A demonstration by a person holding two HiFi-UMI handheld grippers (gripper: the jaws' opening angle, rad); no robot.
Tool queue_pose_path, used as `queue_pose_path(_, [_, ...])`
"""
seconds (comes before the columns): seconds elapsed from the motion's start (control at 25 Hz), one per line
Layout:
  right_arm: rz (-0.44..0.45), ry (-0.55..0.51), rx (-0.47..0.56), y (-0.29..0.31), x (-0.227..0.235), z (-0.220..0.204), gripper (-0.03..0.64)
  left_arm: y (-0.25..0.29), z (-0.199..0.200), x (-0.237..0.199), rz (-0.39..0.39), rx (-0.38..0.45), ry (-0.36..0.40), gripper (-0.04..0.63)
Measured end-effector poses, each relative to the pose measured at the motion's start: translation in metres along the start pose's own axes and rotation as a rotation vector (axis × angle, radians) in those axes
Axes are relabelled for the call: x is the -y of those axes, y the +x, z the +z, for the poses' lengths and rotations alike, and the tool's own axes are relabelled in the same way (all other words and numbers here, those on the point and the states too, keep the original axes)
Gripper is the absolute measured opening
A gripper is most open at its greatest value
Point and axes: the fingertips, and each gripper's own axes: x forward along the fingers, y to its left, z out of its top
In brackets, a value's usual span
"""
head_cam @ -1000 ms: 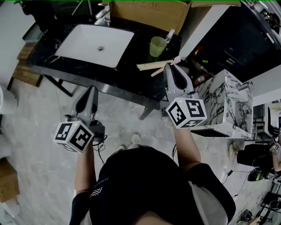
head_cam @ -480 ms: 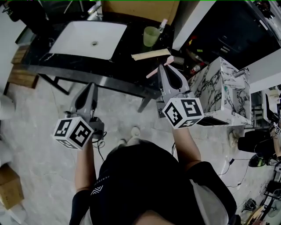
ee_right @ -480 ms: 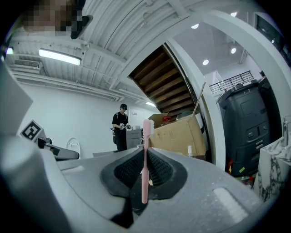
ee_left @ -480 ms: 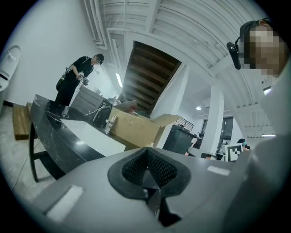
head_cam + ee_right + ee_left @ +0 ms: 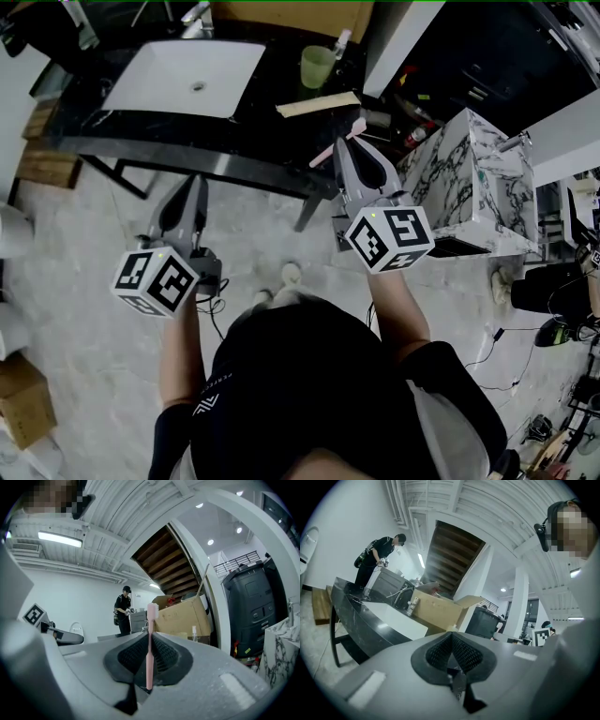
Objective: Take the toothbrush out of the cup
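Observation:
The pink toothbrush is clamped crosswise in my right gripper, which is shut on its handle over the front edge of the black counter. In the right gripper view the toothbrush stands upright between the pads, bristle head on top. The green cup stands at the back of the counter, well beyond the gripper and apart from it. My left gripper hangs over the floor in front of the counter. It is shut with nothing between its pads.
A white sink is set in the counter's left part, and a pale flat strip lies near the cup. A cardboard box stands behind. A marble-patterned cabinet stands right of my right gripper. A person stands at the counter's far end.
My right gripper has drawn back from the cup toward the counter's front edge with the toothbrush in it. The left gripper has also pulled back a little from the counter.

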Motion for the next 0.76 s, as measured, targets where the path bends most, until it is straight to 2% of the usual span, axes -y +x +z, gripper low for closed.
queue_pose_path(0.76, [-0.011,-0.005,-0.011,-0.0050,-0.0050,-0.0012,0.021,-0.0007,-0.0062,0.0041,-0.034,-0.035,0.023,0.015])
